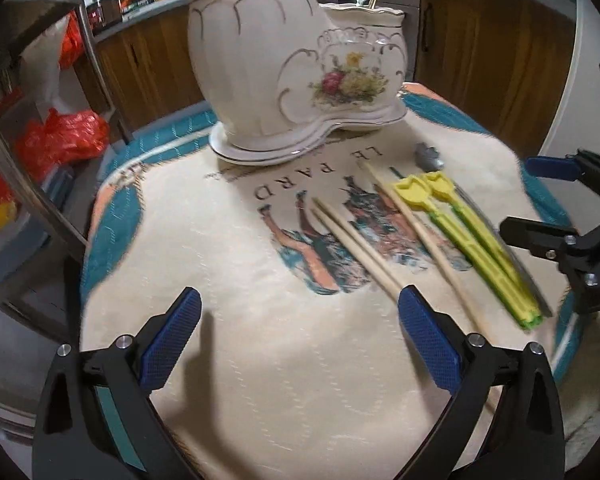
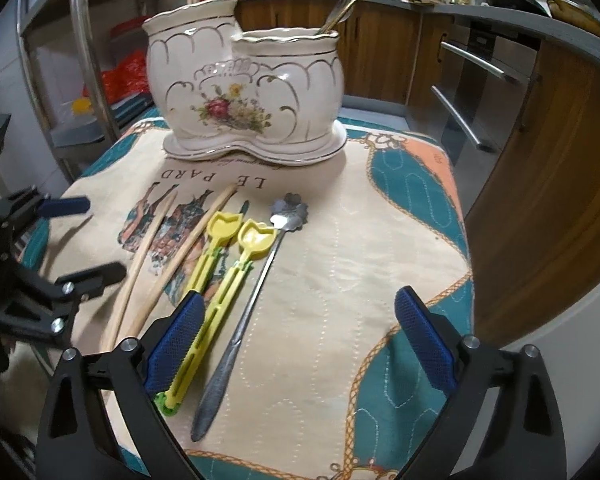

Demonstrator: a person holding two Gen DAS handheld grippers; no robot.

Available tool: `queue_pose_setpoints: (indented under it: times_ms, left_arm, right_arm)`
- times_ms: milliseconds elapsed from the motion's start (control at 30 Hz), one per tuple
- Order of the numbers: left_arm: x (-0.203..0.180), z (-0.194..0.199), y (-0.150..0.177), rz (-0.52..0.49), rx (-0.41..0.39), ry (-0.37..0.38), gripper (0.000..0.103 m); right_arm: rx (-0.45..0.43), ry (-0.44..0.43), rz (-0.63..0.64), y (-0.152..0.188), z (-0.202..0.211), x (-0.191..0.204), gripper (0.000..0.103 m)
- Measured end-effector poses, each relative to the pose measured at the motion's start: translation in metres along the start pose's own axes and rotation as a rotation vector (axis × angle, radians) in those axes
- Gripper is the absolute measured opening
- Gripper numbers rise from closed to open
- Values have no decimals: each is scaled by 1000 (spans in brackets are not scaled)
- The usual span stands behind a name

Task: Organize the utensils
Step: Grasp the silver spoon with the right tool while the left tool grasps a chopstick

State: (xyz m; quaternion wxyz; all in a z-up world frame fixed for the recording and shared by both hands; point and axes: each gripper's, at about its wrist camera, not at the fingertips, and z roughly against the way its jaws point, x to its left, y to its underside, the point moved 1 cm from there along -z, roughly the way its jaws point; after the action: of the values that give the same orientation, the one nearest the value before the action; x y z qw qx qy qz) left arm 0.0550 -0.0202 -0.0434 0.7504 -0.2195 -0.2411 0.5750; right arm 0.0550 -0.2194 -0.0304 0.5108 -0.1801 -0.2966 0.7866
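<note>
Two chopsticks (image 2: pixel 148 256) lie parallel; tips toward holder (image 2: pixel 244 96); both claws empty.

Wooden cabinets (image 2: pixel 540 168) under grey counter (image 2: pixel 520 16) (cluttered), metal rack (image 1: pixel 40 128).

The two-part ceramic holder (image 2: pixel 248 92) is cream with gold scalloped lines and a bouquet of pink, yellow and white flowers on its front. Lower down the frame, the cloth (image 2: pixel 340 280) is beige with teal and peach bands, orange rope lines and dark lettering. The chopsticks (image 2: pixel 172 248) are pale wood, the two tulip-shaped scoops (image 2: pixel 236 256) yellow with green, the spoon (image 2: pixel 252 284) silver grey. Each gripper's fingers (image 1: pixel 428 332) have blue textured pads on black.
</note>
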Motion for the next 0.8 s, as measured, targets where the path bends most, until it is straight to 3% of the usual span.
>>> queue_pose_setpoints:
  times_ms: [167, 300, 600, 633, 800]
  left_arm:
    - [4, 2, -2, 64, 18, 70, 86]
    - [-2, 10, -3, 74, 12, 99, 86]
    - [-15, 10, 3, 49, 39, 59, 86]
    - [-15, 10, 2, 48, 41, 58, 86]
    - [-17, 12, 2, 40, 50, 49, 82]
  right_arm:
    - [26, -23, 6, 1, -3, 6, 67]
    - [35, -49, 8, 1, -3, 9, 56]
    - [55, -100, 11, -2, -6, 15, 33]
    - [57, -88, 16, -5, -7, 15, 24]
    - [69, -93, 3, -6, -7, 11, 21]
